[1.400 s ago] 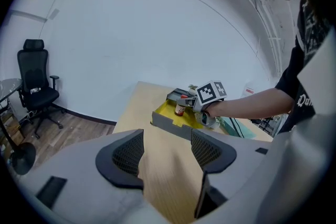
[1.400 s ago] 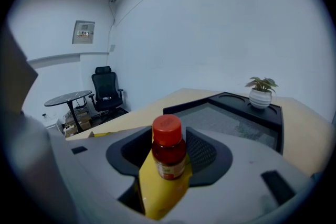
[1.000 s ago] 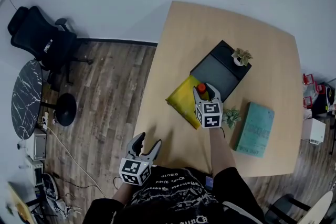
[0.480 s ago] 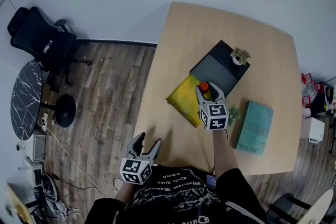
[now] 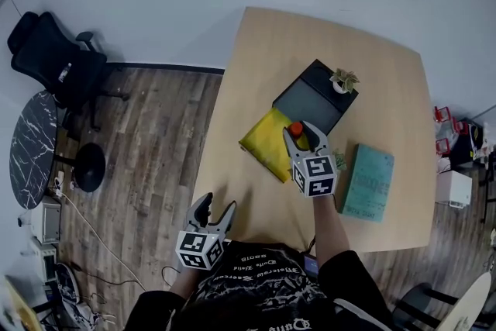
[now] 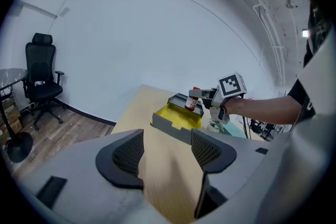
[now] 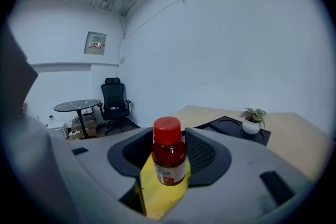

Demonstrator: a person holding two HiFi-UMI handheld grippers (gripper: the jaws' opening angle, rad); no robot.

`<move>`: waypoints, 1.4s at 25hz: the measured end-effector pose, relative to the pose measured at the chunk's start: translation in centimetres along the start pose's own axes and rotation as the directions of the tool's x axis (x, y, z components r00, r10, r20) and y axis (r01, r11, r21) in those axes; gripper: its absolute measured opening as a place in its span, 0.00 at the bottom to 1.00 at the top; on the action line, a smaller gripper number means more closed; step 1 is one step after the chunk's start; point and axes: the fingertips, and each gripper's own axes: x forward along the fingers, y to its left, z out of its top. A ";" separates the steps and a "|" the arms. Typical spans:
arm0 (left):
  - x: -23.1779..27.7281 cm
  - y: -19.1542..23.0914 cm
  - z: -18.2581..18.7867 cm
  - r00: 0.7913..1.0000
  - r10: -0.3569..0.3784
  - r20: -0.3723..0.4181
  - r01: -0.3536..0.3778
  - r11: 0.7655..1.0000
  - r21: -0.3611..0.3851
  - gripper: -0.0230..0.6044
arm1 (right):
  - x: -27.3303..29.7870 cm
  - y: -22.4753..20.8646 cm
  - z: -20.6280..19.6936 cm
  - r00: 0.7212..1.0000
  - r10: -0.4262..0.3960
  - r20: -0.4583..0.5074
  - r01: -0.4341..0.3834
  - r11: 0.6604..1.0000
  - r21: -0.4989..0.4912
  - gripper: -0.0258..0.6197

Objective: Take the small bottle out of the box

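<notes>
Right gripper: fingers closed on small bottle (red cap, reddish contents, label on lower part), gripped at body, upright. Bottle held in air above open yellow-lined box, clear of its walls. Box sits on wooden table, touching black tray behind it; small potted plant stands on tray's far corner. Teal book lies flat to right of box. Left gripper: fingers wide apart, nothing between them, hovering by table's near edge, well apart from box.
</notes>
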 end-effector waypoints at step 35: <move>-0.4 -7.6 0.7 0.970 -0.235 0.061 0.228 0.968 0.100 0.50 | -18.5 4.4 -1.5 0.986 -0.138 0.092 0.132 0.989 0.072 0.33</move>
